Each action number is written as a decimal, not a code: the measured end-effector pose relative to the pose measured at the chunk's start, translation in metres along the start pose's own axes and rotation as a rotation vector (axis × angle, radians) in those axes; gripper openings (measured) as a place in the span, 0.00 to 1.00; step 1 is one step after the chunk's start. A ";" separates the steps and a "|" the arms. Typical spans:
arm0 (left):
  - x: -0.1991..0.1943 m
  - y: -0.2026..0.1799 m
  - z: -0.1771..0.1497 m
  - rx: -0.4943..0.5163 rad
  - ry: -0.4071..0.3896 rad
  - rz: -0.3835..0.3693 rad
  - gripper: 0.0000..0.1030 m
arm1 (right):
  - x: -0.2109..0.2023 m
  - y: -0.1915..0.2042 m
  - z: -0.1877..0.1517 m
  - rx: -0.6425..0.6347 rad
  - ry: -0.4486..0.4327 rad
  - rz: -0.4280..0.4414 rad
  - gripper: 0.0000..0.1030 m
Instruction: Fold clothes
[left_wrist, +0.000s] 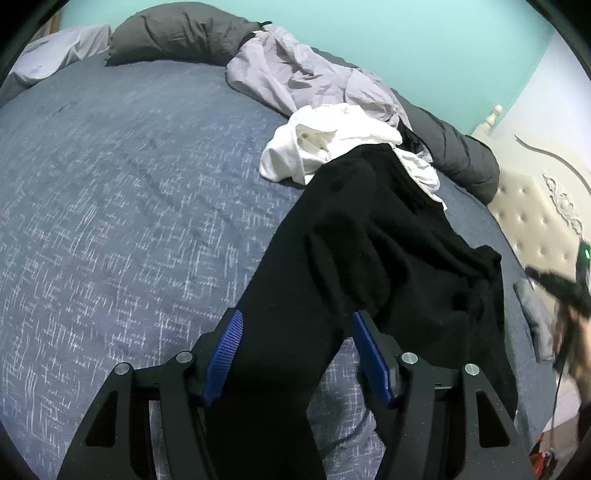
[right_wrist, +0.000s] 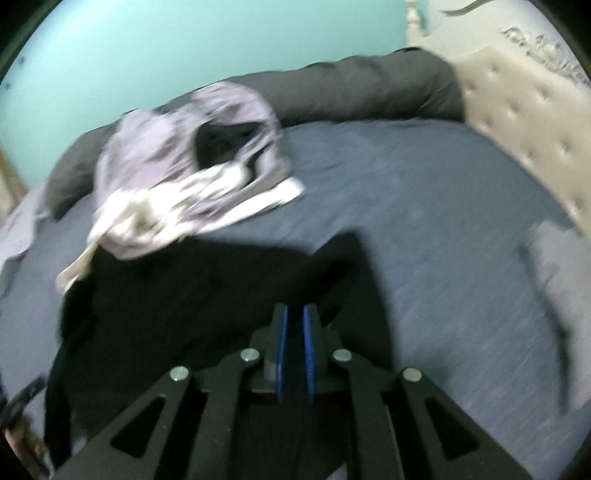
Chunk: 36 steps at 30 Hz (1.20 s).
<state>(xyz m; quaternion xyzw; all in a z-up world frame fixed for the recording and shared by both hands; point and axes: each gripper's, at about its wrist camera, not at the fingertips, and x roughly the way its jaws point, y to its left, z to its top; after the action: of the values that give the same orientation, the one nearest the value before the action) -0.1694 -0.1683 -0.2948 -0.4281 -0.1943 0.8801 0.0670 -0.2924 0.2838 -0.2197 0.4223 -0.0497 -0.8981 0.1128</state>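
Observation:
A black garment (left_wrist: 369, 240) lies stretched across the blue bed sheet (left_wrist: 110, 184). One long part of it runs down between the fingers of my left gripper (left_wrist: 297, 328), which stands open around it. My right gripper (right_wrist: 295, 317) has its blue pads (right_wrist: 282, 343) nearly together, and the black garment (right_wrist: 184, 295) tents up to its tips, so it looks shut on the cloth. This view is blurred. The right gripper (left_wrist: 561, 284) also shows as a dark blur at the right edge of the left wrist view.
A crumpled white garment (left_wrist: 321, 140) and a lilac garment (left_wrist: 306, 74) lie beyond the black one. Grey bolsters (left_wrist: 177, 37) line the far side under a teal wall. A tufted cream headboard (left_wrist: 535, 206) stands right, with a small grey folded cloth (left_wrist: 532, 306) near it.

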 end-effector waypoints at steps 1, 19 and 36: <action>-0.001 0.001 -0.001 0.000 0.003 0.004 0.64 | -0.003 0.006 -0.014 0.017 -0.004 0.036 0.09; -0.026 0.015 -0.029 0.038 0.082 0.112 0.64 | -0.026 0.057 -0.123 0.089 -0.101 0.323 0.21; -0.034 0.014 -0.036 0.125 0.167 0.109 0.06 | -0.019 0.056 -0.127 0.123 -0.108 0.404 0.26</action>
<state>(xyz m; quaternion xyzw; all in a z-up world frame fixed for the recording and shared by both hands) -0.1190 -0.1806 -0.2955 -0.5047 -0.1091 0.8542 0.0614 -0.1737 0.2350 -0.2764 0.3609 -0.1939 -0.8739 0.2617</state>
